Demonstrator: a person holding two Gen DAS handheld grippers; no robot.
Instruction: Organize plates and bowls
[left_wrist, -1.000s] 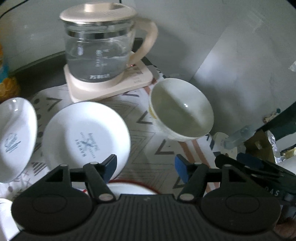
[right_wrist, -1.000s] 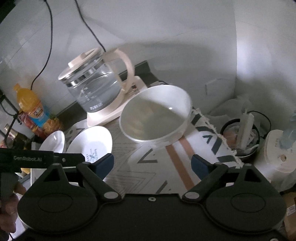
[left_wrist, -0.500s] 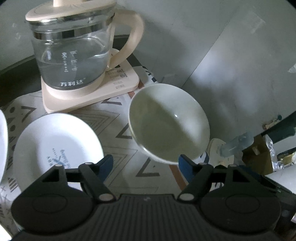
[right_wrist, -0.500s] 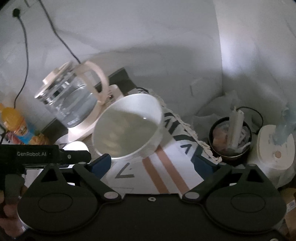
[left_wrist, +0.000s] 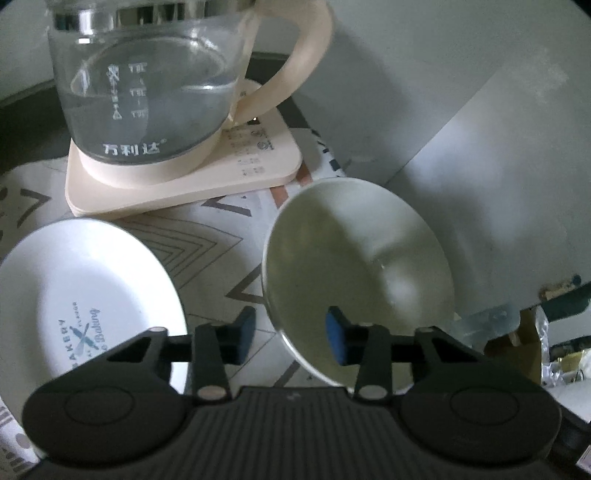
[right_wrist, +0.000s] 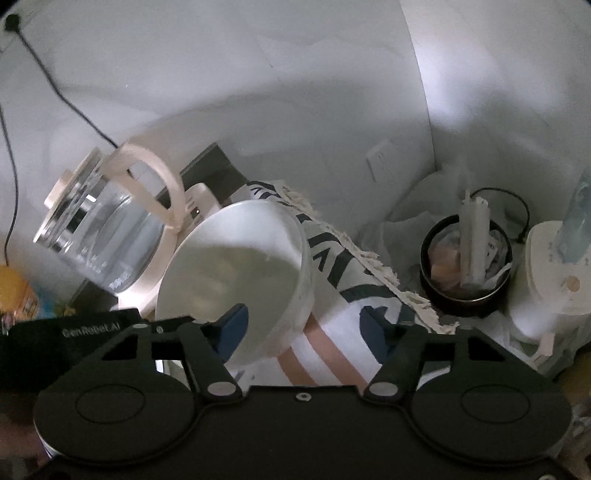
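A white bowl (left_wrist: 362, 266) stands on the patterned cloth, right of centre in the left wrist view. My left gripper (left_wrist: 290, 332) is open with its jaws either side of the bowl's near rim, one blue pad inside the bowl and one outside. A white plate (left_wrist: 85, 295) printed "Bakery" lies to the left. In the right wrist view the same bowl (right_wrist: 236, 269) sits at the centre left. My right gripper (right_wrist: 303, 328) is open over the bowl's near wall, holding nothing.
A glass kettle (left_wrist: 147, 81) on a beige base (left_wrist: 184, 177) stands behind the plate and bowl. On the right are a dark round container (right_wrist: 465, 273) full of scraps and a white appliance (right_wrist: 554, 273). The wall is close behind.
Both grippers have moved forward and down to the bowl. The left gripper's jaws now straddle its rim and have narrowed. The second plate at far left has left the view.
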